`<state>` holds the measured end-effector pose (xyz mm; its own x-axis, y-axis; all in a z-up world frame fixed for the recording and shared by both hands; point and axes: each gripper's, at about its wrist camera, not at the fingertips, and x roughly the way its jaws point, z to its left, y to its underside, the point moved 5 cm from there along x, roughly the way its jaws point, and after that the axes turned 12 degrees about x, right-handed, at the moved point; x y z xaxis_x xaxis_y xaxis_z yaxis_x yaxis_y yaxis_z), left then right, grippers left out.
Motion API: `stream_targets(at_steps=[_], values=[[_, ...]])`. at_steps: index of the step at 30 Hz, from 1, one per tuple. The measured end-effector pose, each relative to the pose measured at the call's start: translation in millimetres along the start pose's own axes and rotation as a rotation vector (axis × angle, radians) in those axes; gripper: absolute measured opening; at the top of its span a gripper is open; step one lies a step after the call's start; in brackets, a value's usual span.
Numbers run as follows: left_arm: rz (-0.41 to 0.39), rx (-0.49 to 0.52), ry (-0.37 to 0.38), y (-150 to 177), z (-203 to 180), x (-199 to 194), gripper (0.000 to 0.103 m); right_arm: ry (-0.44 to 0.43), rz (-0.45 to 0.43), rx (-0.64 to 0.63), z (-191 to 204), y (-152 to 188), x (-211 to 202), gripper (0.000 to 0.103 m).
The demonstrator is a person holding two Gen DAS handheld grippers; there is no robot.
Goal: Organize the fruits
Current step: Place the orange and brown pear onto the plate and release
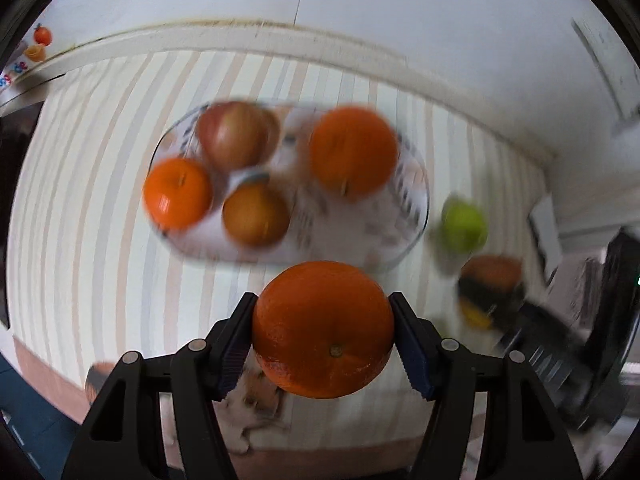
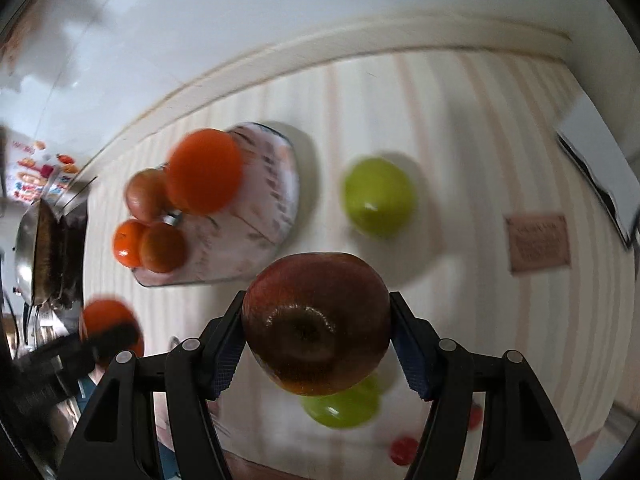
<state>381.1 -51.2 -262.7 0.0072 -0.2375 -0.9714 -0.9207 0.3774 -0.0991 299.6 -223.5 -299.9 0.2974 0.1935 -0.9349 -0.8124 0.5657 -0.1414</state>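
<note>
The left gripper (image 1: 322, 330) is clamped on an orange (image 1: 322, 328), carried above the striped tabletop (image 1: 80, 208). The right gripper (image 2: 316, 328) is closed on a red apple (image 2: 316, 322), pads pressed against both sides. A glass tray (image 2: 280, 184) is seen toward the tabletop's far edge, loaded at its left end with four fruits; its right end is bare. A green apple (image 2: 378, 202) is set apart right of the tray; open cloth is left between them.
</note>
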Motion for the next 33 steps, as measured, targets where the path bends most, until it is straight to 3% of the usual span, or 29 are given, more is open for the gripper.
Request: stream_targets(at_steps=[3, 11, 21, 24, 26, 31, 33], values=[[0.034, -0.033, 0.054, -32, 4, 22, 0.063, 0.002, -0.002, -0.051, 26, -14, 14, 0.069], [0.152, -0.097, 0.135, -55, 6, 64, 0.063, 0.056, 0.016, -0.220, 60, -28, 51, 0.069], [0.172, -0.109, 0.094, -58, 10, 75, 0.064, 0.064, 0.057, -0.258, 61, -31, 73, 0.071], [0.179, -0.086, 0.071, -59, 10, 75, 0.063, 0.051, 0.057, -0.234, 56, -32, 67, 0.083], [0.169, -0.075, 0.064, -60, 10, 72, 0.066, 0.042, 0.061, -0.213, 51, -34, 63, 0.089], [0.125, -0.047, 0.051, -63, 12, 53, 0.084, 0.047, 0.049, -0.176, 35, -38, 47, 0.090], [0.097, -0.033, 0.025, -62, 15, 42, 0.084, 0.053, 0.032, -0.164, 31, -38, 37, 0.091]])
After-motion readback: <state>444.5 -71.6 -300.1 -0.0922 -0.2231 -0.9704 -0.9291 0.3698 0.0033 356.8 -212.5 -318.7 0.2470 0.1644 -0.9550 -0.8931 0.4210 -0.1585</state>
